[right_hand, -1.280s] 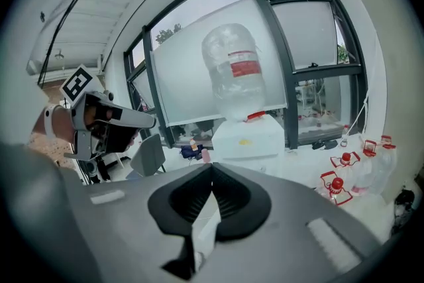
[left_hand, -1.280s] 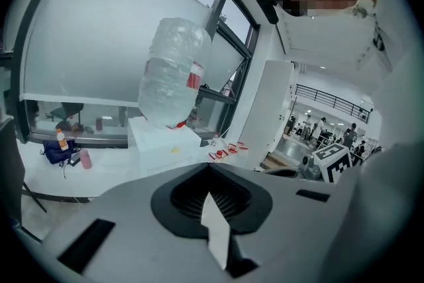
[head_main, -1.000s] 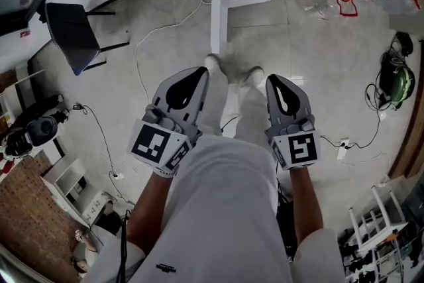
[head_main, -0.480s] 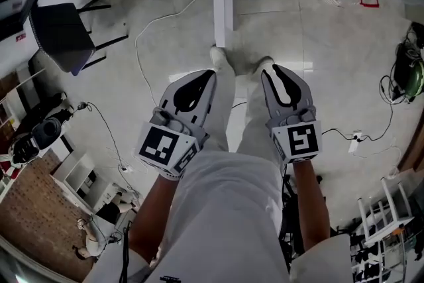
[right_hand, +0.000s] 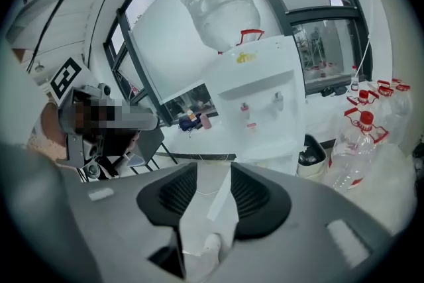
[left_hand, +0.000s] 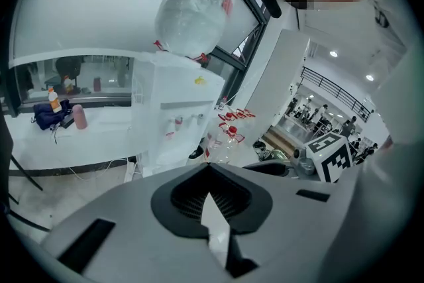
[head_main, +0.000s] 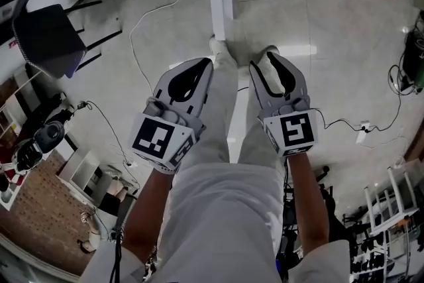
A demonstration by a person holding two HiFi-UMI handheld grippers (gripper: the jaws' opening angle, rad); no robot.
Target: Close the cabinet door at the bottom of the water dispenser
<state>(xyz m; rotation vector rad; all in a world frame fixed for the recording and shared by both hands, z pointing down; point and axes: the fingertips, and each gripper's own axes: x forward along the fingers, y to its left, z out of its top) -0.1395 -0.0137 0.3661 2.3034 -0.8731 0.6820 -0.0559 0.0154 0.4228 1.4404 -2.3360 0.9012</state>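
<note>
White cabinet door [head_main: 220, 16] stood swung out from the water dispenser [right_hand: 262, 103]; our left gripper [left_hand: 209, 169] was pressed together, right gripper [right_hand: 214, 172] just spreading, empty. Pushing it shut seemed next.

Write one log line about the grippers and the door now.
left gripper: shut, empty | right gripper: jaws just opening, nothing between | cabinet door: open, untouched
</note>
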